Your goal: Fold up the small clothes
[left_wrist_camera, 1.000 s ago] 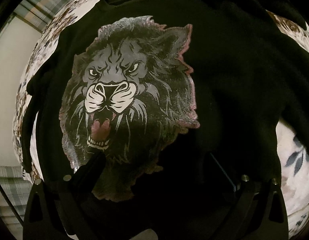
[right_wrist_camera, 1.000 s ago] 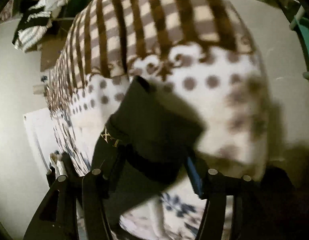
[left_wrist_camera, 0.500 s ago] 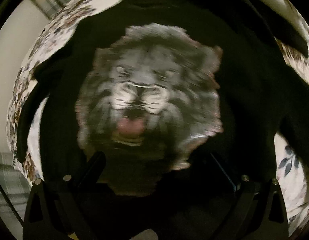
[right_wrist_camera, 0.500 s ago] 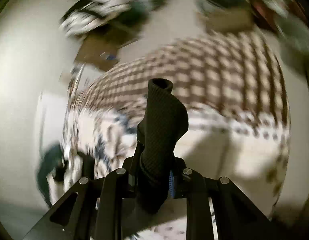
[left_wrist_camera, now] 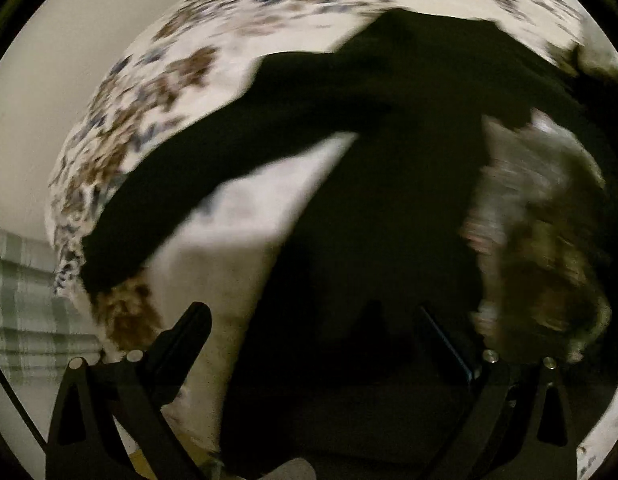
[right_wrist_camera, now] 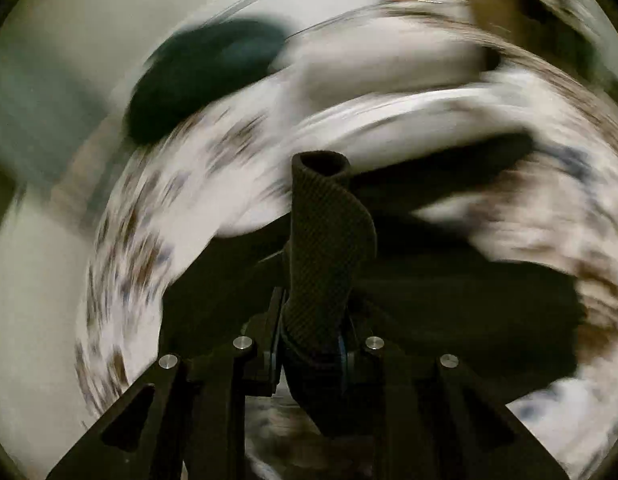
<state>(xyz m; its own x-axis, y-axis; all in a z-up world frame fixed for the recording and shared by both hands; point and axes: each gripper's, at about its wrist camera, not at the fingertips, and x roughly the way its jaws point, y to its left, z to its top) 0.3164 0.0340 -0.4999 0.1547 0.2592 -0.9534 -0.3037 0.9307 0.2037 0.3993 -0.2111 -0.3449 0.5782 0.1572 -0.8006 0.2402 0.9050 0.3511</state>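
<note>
A black sweatshirt (left_wrist_camera: 369, 200) lies on a floral bedspread (left_wrist_camera: 169, 72). One sleeve (left_wrist_camera: 213, 160) stretches out to the left, and the lion print (left_wrist_camera: 541, 240) is a blur at the right. My left gripper (left_wrist_camera: 313, 328) hangs over the sweatshirt's side, open wide, with nothing between its fingers. In the right wrist view, my right gripper (right_wrist_camera: 311, 336) is shut on the ribbed black cuff (right_wrist_camera: 329, 232) of a sleeve, which stands up out of the jaws. The dark body of the sweatshirt (right_wrist_camera: 449, 300) lies below it. Both views are smeared by motion.
A green plaid fabric (left_wrist_camera: 25, 300) shows at the lower left past the bed's edge, with a pale surface (left_wrist_camera: 49, 80) above it. In the right wrist view a dark teal object (right_wrist_camera: 205, 76) sits beyond the bedspread (right_wrist_camera: 149, 220).
My right gripper closed on the cuff and has swung it across the bed. My left gripper slid from over the lion print to the sleeve side, rolling as it went.
</note>
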